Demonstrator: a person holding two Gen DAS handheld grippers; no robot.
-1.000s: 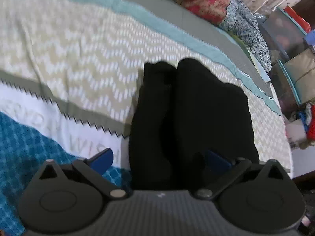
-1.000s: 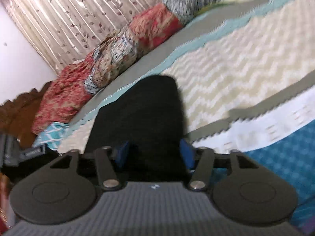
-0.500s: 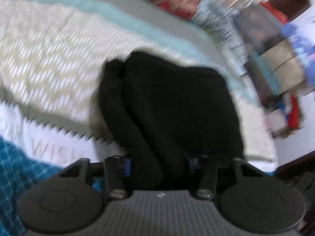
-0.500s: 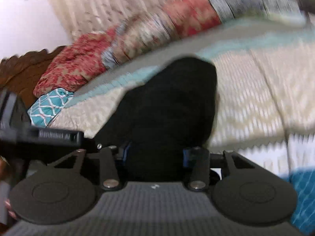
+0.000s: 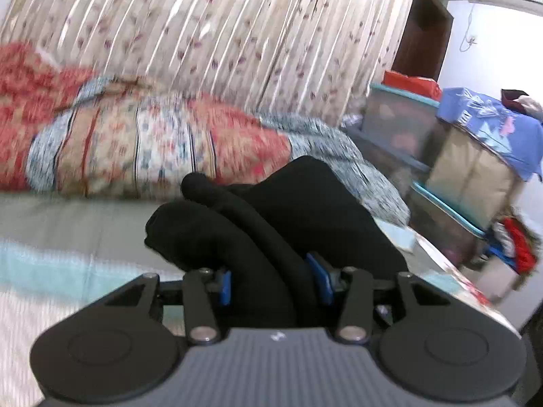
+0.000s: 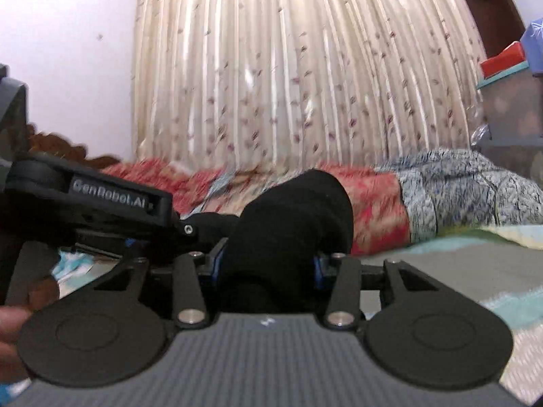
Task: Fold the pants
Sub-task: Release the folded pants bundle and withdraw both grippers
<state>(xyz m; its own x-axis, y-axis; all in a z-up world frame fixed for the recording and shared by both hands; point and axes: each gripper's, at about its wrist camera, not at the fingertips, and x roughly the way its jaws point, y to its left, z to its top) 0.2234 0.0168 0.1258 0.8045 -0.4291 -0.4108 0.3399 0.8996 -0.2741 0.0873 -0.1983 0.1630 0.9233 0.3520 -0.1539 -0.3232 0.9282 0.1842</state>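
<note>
- Your left tool is clamped on the black pants: both blue pads press into the bunched fabric at the lower middle of the left wrist frame. Its jaws closed on the cloth within the last second.
- In that frame the pants rise from the jaws as thick dark folds, filling the centre and reaching up and to the right; the rounded fold ends stand in front of the patterned bedding.
- Your right tool likewise grips the pants, with fabric packed between the blue pads at the lower middle of the right wrist frame. Its jaws also closed on the fabric within the last second.
- There the cloth bulges up as one rounded dark mass in the centre of the frame.
- At the left of the right wrist frame the left tool's black arm carries pale lettering and lies just beside the same bundle of fabric.
- A hand shows at the lower left edge of the right wrist frame.
- The bed lies below the pants in both views, grey and pale teal, with a rolled red and blue quilt along its far side.
- A pleated floral curtain fills the upper part of both frames.
- Stacked storage boxes stand at the right of the left wrist frame, well apart from the pants.
- Both views are blurred.
</note>
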